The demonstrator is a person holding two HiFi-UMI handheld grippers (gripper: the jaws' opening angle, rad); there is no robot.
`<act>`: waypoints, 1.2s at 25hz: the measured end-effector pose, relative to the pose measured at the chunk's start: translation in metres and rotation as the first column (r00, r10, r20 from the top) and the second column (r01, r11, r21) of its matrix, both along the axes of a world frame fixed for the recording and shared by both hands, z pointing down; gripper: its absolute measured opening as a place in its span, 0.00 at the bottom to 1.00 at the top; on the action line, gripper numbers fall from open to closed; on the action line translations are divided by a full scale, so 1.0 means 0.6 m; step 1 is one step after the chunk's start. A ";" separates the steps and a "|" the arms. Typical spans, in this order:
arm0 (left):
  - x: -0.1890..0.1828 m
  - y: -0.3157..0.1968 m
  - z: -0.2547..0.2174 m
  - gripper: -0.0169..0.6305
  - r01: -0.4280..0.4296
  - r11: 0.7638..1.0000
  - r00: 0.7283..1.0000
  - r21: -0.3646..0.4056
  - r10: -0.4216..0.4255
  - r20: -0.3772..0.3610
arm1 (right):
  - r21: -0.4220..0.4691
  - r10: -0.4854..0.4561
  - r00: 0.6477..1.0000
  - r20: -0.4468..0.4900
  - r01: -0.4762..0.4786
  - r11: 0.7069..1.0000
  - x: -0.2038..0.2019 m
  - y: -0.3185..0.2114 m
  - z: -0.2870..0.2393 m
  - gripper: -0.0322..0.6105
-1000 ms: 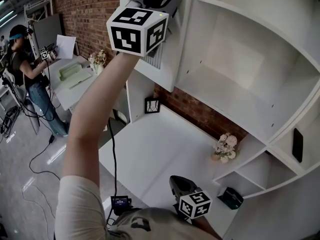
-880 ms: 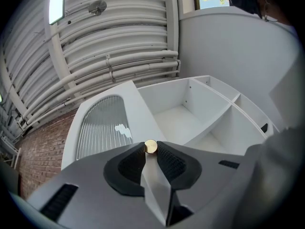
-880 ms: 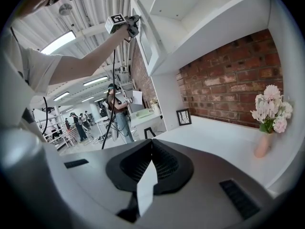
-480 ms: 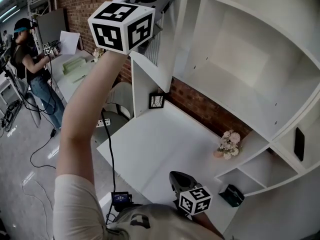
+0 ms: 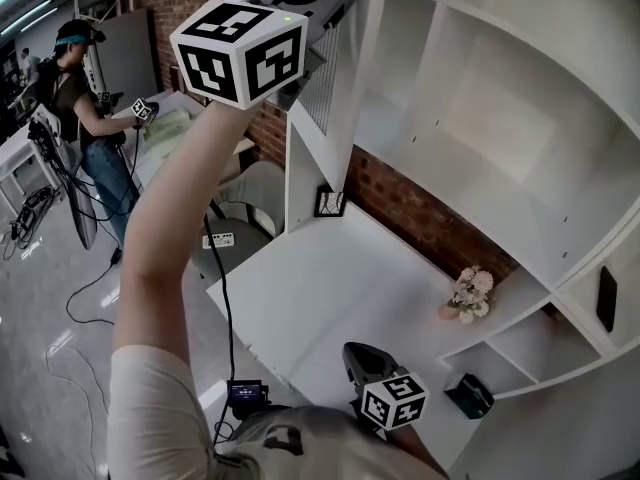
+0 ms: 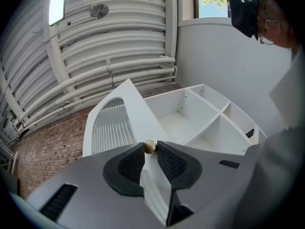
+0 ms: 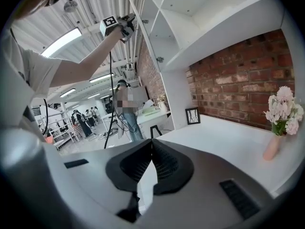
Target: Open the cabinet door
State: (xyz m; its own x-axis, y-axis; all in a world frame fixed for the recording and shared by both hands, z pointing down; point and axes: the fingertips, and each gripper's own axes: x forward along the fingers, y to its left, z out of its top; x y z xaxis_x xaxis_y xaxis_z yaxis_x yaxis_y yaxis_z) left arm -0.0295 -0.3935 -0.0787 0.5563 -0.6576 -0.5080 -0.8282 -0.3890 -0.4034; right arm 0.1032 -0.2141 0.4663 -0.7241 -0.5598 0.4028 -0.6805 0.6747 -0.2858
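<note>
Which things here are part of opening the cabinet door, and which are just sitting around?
In use: cabinet door, knob, left gripper shut on the knob.
Lying about: flowers, picture frame, black box, shut right gripper.

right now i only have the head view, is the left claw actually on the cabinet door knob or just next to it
Observer: On it. In the left gripper view the left claw has both pads closed on the small brass knob.
Operator: ok and the other one, holding anything
Observer: No. The right gripper view shows the right claw shut with nothing between its pads, over the white desk.
</note>
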 end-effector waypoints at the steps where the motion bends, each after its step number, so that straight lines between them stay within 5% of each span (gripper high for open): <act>1: -0.006 0.004 -0.001 0.17 -0.002 1.000 1.000 0.002 0.002 0.000 | 0.001 -0.003 1.000 -0.001 0.003 1.000 -0.003 0.000 -0.001 0.09; 30: -0.249 0.104 -0.007 0.16 -0.053 0.998 0.982 0.033 0.058 -0.178 | 0.015 -0.057 0.997 -0.059 0.058 0.998 -0.122 0.029 -0.006 0.09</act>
